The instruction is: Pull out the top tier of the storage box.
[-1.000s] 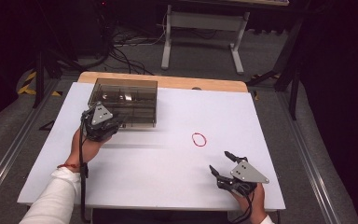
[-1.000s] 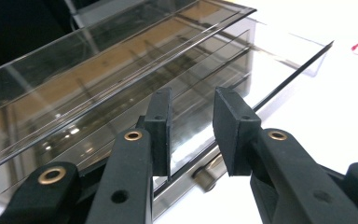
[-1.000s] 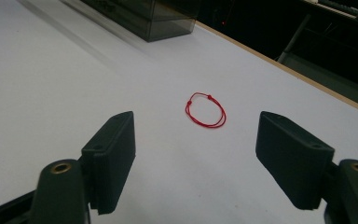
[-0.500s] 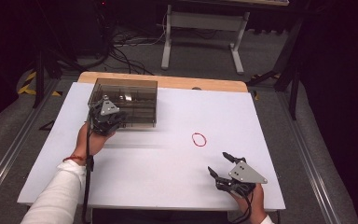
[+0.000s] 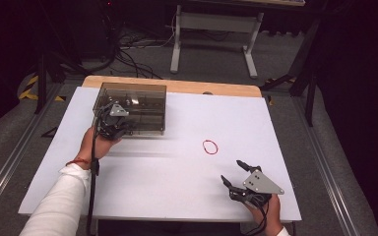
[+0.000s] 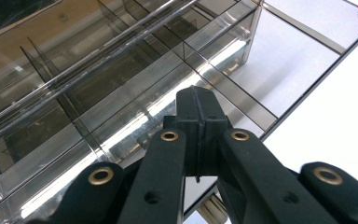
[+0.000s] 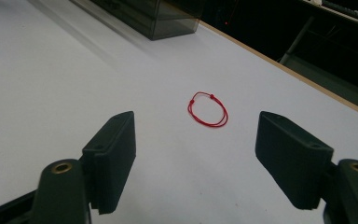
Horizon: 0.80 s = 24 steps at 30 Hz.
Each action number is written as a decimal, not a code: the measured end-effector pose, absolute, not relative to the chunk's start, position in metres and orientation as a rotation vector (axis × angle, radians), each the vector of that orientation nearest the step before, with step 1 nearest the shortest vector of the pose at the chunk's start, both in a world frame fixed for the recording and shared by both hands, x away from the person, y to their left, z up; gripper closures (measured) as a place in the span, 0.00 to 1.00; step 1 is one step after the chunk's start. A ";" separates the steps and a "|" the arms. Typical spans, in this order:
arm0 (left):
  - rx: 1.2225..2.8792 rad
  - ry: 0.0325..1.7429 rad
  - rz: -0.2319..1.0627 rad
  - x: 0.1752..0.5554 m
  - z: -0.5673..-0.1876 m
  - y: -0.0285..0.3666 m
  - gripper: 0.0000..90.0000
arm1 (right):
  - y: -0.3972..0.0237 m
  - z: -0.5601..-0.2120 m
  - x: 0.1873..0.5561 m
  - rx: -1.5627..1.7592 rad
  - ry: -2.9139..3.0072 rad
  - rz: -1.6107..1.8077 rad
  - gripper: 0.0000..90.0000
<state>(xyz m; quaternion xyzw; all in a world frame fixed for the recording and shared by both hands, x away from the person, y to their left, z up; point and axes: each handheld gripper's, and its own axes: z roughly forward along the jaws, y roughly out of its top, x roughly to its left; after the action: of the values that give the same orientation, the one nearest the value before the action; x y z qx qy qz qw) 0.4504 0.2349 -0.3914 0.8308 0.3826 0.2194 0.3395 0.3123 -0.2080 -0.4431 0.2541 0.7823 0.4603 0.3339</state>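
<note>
White table (image 5: pixel 177 187) fills most of the high view, wood strip along its far edge. Smoked clear plastic organizer box (image 5: pixel 142 105) sits at the table's far left, internal dividers splitting it into compartments; in the left gripper view the compartments in sight look bare.

Left gripper (image 5: pixel 112 127) is at the near left corner of the box, held by the left hand (image 5: pixel 94 143), white sleeve coming in from the bottom. Its jaws have just been closing and now stand pressed together, pad to pad, in the left gripper view (image 6: pixel 198 122). Nothing visible between the pads. Tips sit just over the box's near wall; can't tell whether they touch it.

Right gripper (image 5: pixel 235 173) rests low near the table's near right corner, well apart from the box. Jaws wide apart, nothing between them (image 7: pixel 195 154).

Red string loop (image 5: pixel 210 146) lies flat on the bare table, right of centre, between the box and the right gripper, touching neither. In the right gripper view it lies straight ahead of the spread jaws (image 7: pixel 208 109), small knot on its far side.
</note>
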 end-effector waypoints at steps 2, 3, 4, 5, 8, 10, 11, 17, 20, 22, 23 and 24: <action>2.175 0.992 0.572 0.449 -0.391 0.235 1.00 | -0.208 -0.443 0.313 0.664 2.044 1.202 0.33; 2.175 0.992 0.575 0.449 -0.391 0.235 1.00 | -0.207 -0.443 0.313 0.662 2.045 1.202 0.33; 2.174 0.992 0.570 0.448 -0.391 0.235 1.00 | -0.207 -0.443 0.313 0.660 2.045 1.201 0.33; 2.176 0.987 0.570 0.447 -0.391 0.235 0.99 | -0.207 -0.443 0.313 0.660 2.043 1.202 0.33; 2.170 0.989 0.592 0.445 -0.391 0.235 0.99 | -0.207 -0.444 0.313 0.664 2.045 1.203 0.33; 2.148 0.985 0.607 0.443 -0.389 0.235 0.98 | -0.207 -0.444 0.314 0.667 2.046 1.205 0.33; 2.146 0.973 0.620 0.442 -0.387 0.236 0.95 | -0.207 -0.444 0.314 0.669 2.047 1.204 0.33; 2.098 0.924 0.711 0.429 -0.375 0.238 0.92 | -0.208 -0.444 0.315 0.688 2.041 1.211 0.33; 2.090 0.906 0.746 0.423 -0.371 0.241 0.88 | -0.208 -0.444 0.315 0.691 2.040 1.212 0.33; 2.070 0.888 0.760 0.418 -0.370 0.243 0.86 | -0.208 -0.444 0.314 0.689 2.041 1.214 0.33; 2.062 0.880 0.759 0.416 -0.370 0.243 0.85 | -0.208 -0.444 0.314 0.685 2.042 1.214 0.33; 2.050 0.869 0.772 0.413 -0.370 0.245 0.85 | -0.208 -0.444 0.314 0.683 2.042 1.214 0.33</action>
<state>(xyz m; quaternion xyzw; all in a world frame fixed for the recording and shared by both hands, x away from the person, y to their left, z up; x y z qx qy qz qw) 0.4132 0.2446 -0.3695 0.8038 0.3405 0.3027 0.3825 0.3141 -0.2079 -0.4441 0.2609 0.7802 0.4639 0.3287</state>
